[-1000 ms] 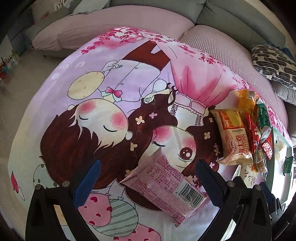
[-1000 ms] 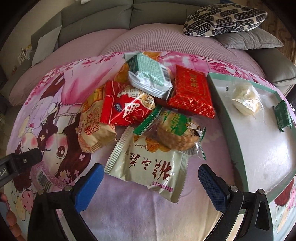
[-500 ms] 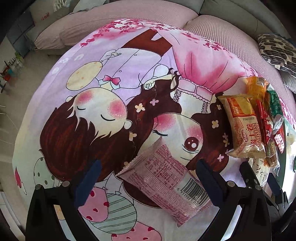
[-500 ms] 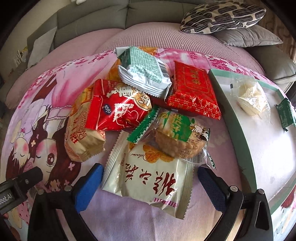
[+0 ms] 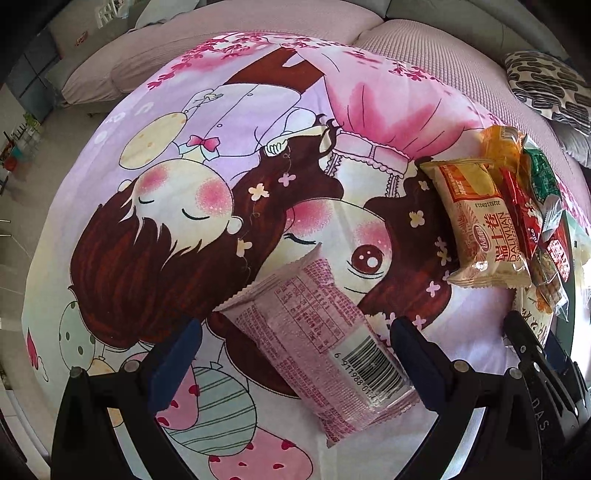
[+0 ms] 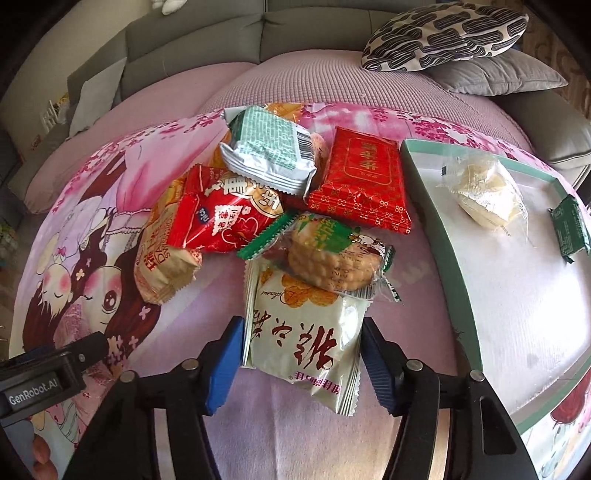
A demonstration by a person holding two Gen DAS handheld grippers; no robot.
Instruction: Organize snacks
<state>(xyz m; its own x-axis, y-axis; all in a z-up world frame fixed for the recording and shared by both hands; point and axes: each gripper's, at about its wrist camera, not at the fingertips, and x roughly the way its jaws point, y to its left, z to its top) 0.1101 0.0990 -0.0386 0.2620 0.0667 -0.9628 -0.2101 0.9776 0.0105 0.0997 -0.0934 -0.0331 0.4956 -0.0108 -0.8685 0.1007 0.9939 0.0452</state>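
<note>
A pink snack packet (image 5: 314,343) with a barcode lies on the cartoon-print cloth (image 5: 229,122), between the wide-apart fingers of my left gripper (image 5: 291,354), which is open. The right gripper (image 6: 301,354) is closing its jaws. Its blue pads press both sides of a cream packet (image 6: 299,325) with red characters, which has bunched narrower. Behind that packet is a pile: a round cracker pack (image 6: 332,254), a red packet (image 6: 229,221), a green-and-white packet (image 6: 269,147), a red-and-gold packet (image 6: 362,184) and a beige roll packet (image 6: 162,266).
A green-rimmed tray (image 6: 441,251) at the right holds a clear-wrapped pale pastry (image 6: 487,195) and a small dark green packet (image 6: 569,229). A patterned pillow (image 6: 443,33) and grey sofa cushions lie behind. The floor (image 5: 22,192) drops off at the left.
The right jaws have gone from wide apart to closed onto the cream packet, squeezing it. The left gripper has drifted slightly over the pink packet and stays open.
</note>
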